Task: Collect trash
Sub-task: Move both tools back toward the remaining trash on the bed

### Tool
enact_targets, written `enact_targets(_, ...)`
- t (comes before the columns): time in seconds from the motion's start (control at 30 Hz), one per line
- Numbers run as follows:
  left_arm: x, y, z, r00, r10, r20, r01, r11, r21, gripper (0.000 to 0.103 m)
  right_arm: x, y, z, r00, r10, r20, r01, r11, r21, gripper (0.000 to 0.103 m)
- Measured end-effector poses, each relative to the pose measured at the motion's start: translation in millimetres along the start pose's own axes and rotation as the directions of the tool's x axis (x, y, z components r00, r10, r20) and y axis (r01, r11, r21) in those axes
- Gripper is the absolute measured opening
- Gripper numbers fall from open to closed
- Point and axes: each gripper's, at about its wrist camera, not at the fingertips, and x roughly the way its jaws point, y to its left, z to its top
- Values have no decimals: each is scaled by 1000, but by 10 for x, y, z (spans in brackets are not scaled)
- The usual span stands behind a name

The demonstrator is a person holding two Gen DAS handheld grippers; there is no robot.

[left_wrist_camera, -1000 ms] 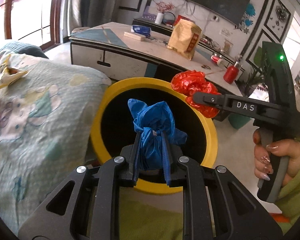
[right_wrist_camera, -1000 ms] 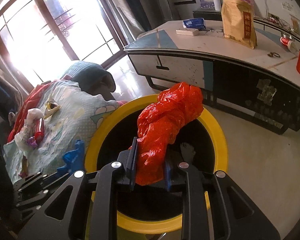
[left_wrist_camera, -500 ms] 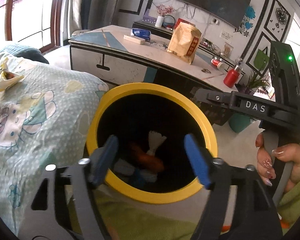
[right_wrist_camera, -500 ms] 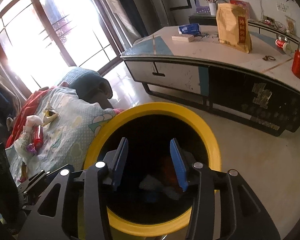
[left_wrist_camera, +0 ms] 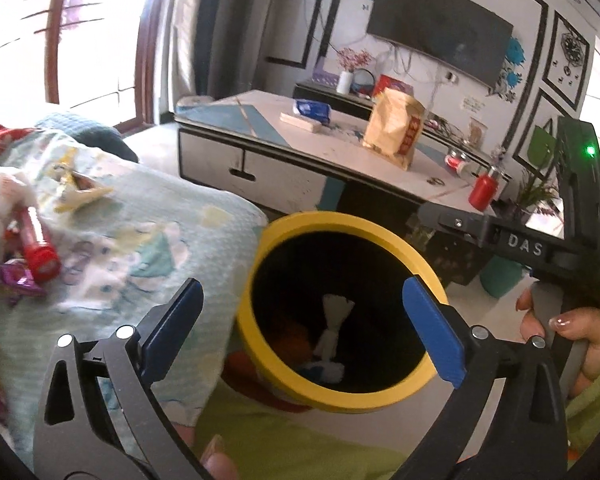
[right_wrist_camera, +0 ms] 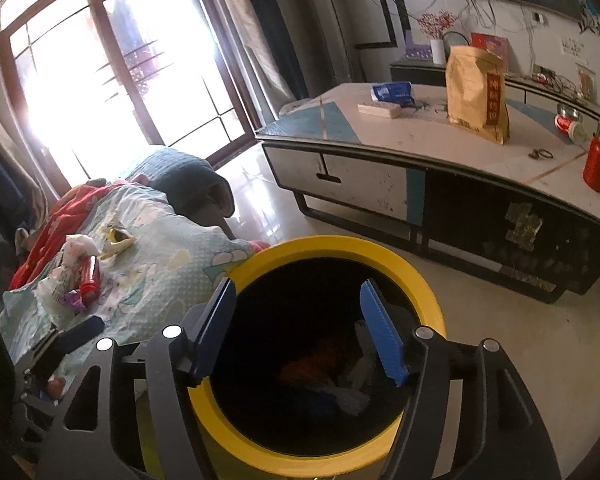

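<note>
We see the left gripper (left_wrist_camera: 304, 320) with its blue pads spread wide and nothing between them; it hangs over the near edge of the yellow-rimmed trash bin (left_wrist_camera: 300, 224), touching nothing we can make out. The right gripper (right_wrist_camera: 300, 328) is likewise parted, somewhat less widely, and empty, its pads poised just above the bin's mouth. In the left wrist view the right gripper's black body marked "DAS" sits beyond the bin's right side, held by a hand (left_wrist_camera: 572, 332) with painted nails.

Inside the bin we note a white knotted bag (left_wrist_camera: 332, 332), an orange-red bag (right_wrist_camera: 312, 364) beside it, and something blue low down; the interior is dark and the details are unclear.

More trash lies on the patterned blanket (left_wrist_camera: 148, 232) left of the bin: a red tube (left_wrist_camera: 38, 248), a purple wrapper (left_wrist_camera: 16, 280) touching it, a crumpled white wrapper (right_wrist_camera: 74, 252), and a yellowish scrap (left_wrist_camera: 80, 194) a little apart.

Behind the bin stands a low table (right_wrist_camera: 400, 140) carrying a tan paper bag (right_wrist_camera: 476, 92) and a red bottle (right_wrist_camera: 598, 160).
</note>
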Motion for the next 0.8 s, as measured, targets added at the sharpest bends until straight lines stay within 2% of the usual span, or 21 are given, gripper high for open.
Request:
enact_targets(0.37, -358, 350, 64, 991, 95, 94, -90, 994, -59, 92, -90, 450, -15, 998, 52, 33, -48, 994, -97, 69)
enact_targets(0.5, -485, 510, 78, 981, 149, 122, -139, 986, -89, 92, -68, 631, -46, 997, 79, 20, -75, 989, -130, 70)
enact_targets(0.8, -736, 846, 87, 961, 224, 162, -198, 967, -161, 92, -33, 979, -94, 992, 125, -3, -123, 974, -192, 70)
